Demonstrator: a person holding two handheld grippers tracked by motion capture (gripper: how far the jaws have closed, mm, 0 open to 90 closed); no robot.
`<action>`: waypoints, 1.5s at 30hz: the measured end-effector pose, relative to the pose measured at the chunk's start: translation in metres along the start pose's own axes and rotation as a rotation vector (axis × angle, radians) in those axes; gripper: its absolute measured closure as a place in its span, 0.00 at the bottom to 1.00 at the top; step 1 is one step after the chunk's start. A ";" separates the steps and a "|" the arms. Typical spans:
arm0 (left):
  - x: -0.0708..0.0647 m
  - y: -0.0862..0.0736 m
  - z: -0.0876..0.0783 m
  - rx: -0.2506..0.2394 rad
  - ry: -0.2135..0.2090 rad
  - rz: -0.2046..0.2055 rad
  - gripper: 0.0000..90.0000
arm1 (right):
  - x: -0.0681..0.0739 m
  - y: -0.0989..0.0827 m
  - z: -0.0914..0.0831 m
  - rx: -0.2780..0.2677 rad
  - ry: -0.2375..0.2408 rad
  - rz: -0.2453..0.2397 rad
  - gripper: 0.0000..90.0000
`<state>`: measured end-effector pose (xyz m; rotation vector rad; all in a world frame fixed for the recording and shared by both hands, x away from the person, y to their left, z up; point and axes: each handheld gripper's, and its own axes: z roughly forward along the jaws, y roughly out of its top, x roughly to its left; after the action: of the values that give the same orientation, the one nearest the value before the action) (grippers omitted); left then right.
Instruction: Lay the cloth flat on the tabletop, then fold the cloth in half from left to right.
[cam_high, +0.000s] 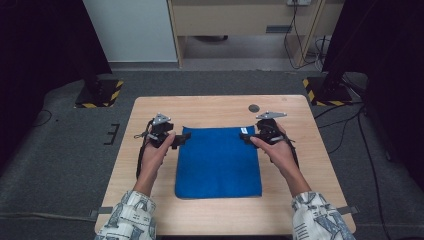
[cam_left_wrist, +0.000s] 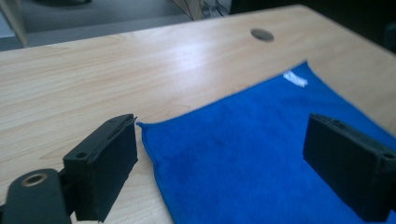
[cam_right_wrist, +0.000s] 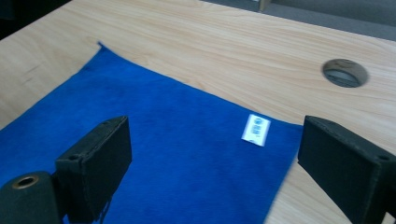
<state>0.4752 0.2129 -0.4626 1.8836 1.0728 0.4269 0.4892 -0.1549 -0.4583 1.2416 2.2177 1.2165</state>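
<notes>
A blue cloth (cam_high: 218, 162) lies flat in the middle of the high view, on a pale wooden tabletop (cam_high: 295, 210). Its far edge runs level just below the frame's centre line; its near edge stops short of the tabletop's front rim, with bare wood between.

The left gripper (cam_high: 181, 139) sits at the cloth's upper left corner and the right gripper (cam_high: 244, 136) at the upper right corner. In the left gripper view the fingers (cam_left_wrist: 105, 165) stand wide apart, holding nothing, with the cloth's corner lying flat on the wood between them. In the right gripper view the fingers (cam_right_wrist: 95, 163) are likewise spread wide and empty over the corner that carries a small white label (cam_right_wrist: 256, 129).

Bare wood runs in strips along the cloth's left and right edges, and a broader band lies beyond the far edge. A round cable hole (cam_high: 254, 108) sits in that band, near the right gripper.
</notes>
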 end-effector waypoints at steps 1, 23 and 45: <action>0.002 -0.004 -0.001 0.006 0.000 -0.011 0.08 | 0.009 -0.001 0.001 -0.001 0.012 -0.015 0.11; 0.019 -0.021 -0.005 0.040 0.063 -0.035 0.08 | 0.088 -0.009 0.027 0.060 0.165 -0.162 0.17; 0.039 -0.030 -0.018 0.012 0.116 -0.061 0.09 | 0.193 -0.029 0.045 0.123 0.333 -0.281 0.43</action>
<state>0.4708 0.2608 -0.4827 1.8496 1.2084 0.5006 0.3915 0.0175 -0.4848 0.7710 2.6307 1.2614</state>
